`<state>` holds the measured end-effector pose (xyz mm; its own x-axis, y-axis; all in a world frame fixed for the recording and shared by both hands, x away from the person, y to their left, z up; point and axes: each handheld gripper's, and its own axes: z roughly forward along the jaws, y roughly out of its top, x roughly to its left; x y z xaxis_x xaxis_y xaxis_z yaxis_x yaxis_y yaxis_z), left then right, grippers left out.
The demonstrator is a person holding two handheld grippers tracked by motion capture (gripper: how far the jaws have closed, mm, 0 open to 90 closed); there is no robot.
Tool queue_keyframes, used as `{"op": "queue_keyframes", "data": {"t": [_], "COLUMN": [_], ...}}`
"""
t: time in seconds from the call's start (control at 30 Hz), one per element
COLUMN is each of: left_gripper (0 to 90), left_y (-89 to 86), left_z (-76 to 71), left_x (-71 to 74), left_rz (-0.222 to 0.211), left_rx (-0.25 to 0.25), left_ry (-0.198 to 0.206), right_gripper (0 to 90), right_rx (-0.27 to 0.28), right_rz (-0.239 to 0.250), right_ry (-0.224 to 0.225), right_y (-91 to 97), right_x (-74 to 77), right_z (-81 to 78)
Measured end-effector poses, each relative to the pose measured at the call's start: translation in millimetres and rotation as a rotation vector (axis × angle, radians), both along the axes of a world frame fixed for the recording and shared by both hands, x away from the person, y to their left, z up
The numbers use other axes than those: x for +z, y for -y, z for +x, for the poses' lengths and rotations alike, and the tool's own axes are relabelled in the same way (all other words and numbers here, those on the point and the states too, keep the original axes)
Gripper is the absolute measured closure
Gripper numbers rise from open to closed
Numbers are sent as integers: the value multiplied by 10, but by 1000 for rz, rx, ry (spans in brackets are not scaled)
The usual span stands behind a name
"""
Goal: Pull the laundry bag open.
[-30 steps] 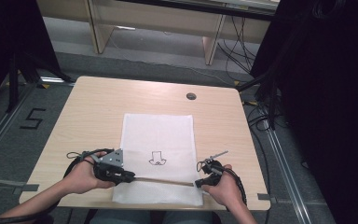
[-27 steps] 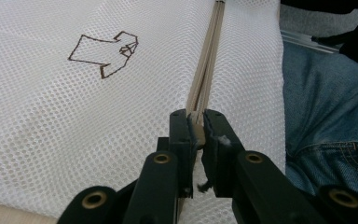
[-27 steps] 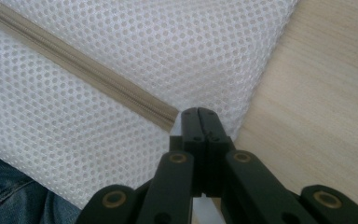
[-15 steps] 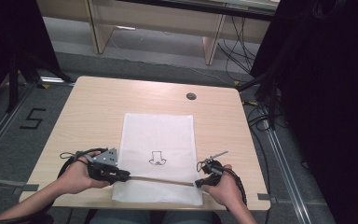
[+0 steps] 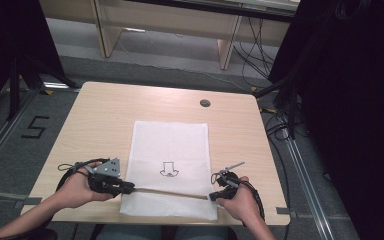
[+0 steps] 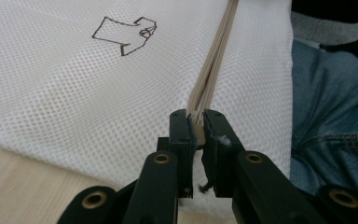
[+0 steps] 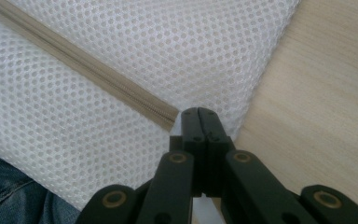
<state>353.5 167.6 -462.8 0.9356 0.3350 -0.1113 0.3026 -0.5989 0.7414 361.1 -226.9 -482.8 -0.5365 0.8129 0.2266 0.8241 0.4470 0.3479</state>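
Observation:
A white mesh bag (image 5: pixel 170 145) with a small shirt drawing (image 5: pixel 169 169) lies flat on the wooden table (image 5: pixel 105 115). A beige zipper (image 5: pixel 172 192) runs across its near end. My left gripper (image 5: pixel 130 188) sits at the zipper's left end. In the left gripper view it (image 6: pixel 196 126) is shut on the zipper pull, with the zipper (image 6: pixel 214 65) stretching away from the jaws. My right gripper (image 5: pixel 212 196) is at the bag's right edge. The right gripper view has it (image 7: pixel 198 114) shut on the mesh just past the zipper's (image 7: pixel 84 65) end.
A round cable hole (image 5: pixel 205 103) sits in the table's far right part. The bag's near edge hangs over the table front, above the person's jeans (image 6: pixel 326 121). Bare wood (image 7: pixel 317 93) lies right of the bag. Desk legs and cables stand beyond the table.
My left gripper has shifted a little to the left along the zipper line, still closed on the pull. The right gripper has stayed put.

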Motion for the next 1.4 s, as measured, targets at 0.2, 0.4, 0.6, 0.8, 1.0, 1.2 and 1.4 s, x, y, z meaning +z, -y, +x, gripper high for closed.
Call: {"op": "queue_keyframes", "data": {"t": [0.2,0.4,0.6,0.8,1.0,1.2,1.4], "left_gripper": [822,822,822,822,821,821,820], "left_y": [-74,-188,-280,-366,-398,-371,-347], "left_z": [-4,2,-7,-8,-19,-38,-20], "left_x": [-7,-25,-41,-74,-170,-231,-270], "left_rz": [-8,4,-6,-11,-37,-10,24], "left_rx": [39,59,67,89,124,145,147], "left_ry": [-17,-18,-33,-33,-70,-67,-47], "right_gripper": [900,900,900,900,900,900,900], "right_rx": [8,7,10,11,-4,-10,-22], "right_rz": [-2,0,-1,0,1,2,3], "right_ry": [9,8,8,8,4,5,-5], "right_y": [1,1,3,4,2,2,5], "right_x": [-5,-4,-4,-4,0,-3,0], "right_z": [4,5,4,3,-6,-7,-7]}}
